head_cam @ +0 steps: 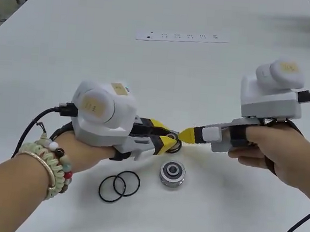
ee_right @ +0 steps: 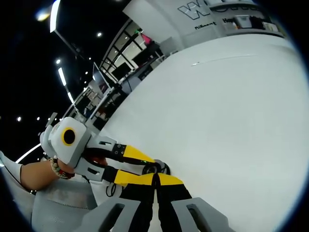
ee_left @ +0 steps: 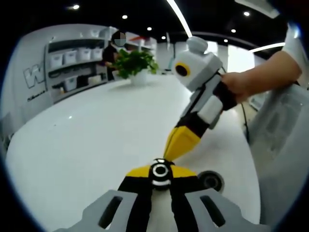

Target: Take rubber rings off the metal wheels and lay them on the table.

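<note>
My left gripper (head_cam: 169, 143) (ee_left: 160, 169) is shut on a small metal wheel (head_cam: 174, 145) (ee_left: 160, 173), held just above the white table (head_cam: 163, 79). The right gripper (head_cam: 181, 135) (ee_right: 155, 175) comes in from the right with its yellow tips together, touching that wheel's rim (ee_right: 159, 168). Whether a rubber ring is pinched between them I cannot tell. A second metal wheel (head_cam: 172, 172) (ee_left: 211, 180) lies on the table below the grippers. Two black rubber rings (head_cam: 119, 186) lie overlapping to its left.
A flush socket strip (head_cam: 182, 37) runs across the far part of the table. A potted plant (ee_left: 135, 63) stands at the far end, with shelves behind it. Cables trail from both grippers toward the near edge.
</note>
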`<control>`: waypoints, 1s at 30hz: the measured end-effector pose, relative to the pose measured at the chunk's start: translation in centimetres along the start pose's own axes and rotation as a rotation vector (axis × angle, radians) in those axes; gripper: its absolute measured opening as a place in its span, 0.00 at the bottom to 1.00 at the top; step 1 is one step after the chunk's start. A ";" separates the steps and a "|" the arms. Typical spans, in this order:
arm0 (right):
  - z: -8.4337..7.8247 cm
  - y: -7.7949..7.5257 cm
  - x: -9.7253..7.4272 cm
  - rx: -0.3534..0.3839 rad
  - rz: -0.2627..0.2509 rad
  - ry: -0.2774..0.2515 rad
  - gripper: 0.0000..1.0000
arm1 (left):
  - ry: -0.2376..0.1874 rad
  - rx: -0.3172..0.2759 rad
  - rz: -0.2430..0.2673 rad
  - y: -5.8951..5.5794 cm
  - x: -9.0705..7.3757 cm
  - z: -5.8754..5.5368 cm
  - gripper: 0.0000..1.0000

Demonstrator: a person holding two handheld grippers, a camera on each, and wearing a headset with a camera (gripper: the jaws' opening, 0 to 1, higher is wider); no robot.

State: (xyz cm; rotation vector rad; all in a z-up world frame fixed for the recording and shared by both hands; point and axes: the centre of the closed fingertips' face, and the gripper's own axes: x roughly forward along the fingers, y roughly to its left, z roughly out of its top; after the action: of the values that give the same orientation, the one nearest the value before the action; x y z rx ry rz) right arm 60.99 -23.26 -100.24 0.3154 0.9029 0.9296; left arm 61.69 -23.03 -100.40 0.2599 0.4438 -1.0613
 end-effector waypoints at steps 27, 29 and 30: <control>1.0 1.4 0.0 -0.008 0.052 -0.038 0.00 | -0.008 -0.012 0.000 0.0 0.0 0.1 0.14; 0.9 1.2 0.0 -0.010 0.042 -0.035 0.00 | -0.006 -0.013 0.003 0.0 0.0 0.1 0.14; 0.8 1.0 0.0 -0.013 0.032 -0.032 0.00 | -0.006 -0.015 0.004 -0.1 0.1 0.1 0.14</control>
State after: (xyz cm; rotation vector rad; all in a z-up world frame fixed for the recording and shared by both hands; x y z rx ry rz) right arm 61.09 -22.61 -99.17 0.3337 0.8644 0.9567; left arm 61.69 -23.16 -100.30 0.2448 0.4457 -1.0539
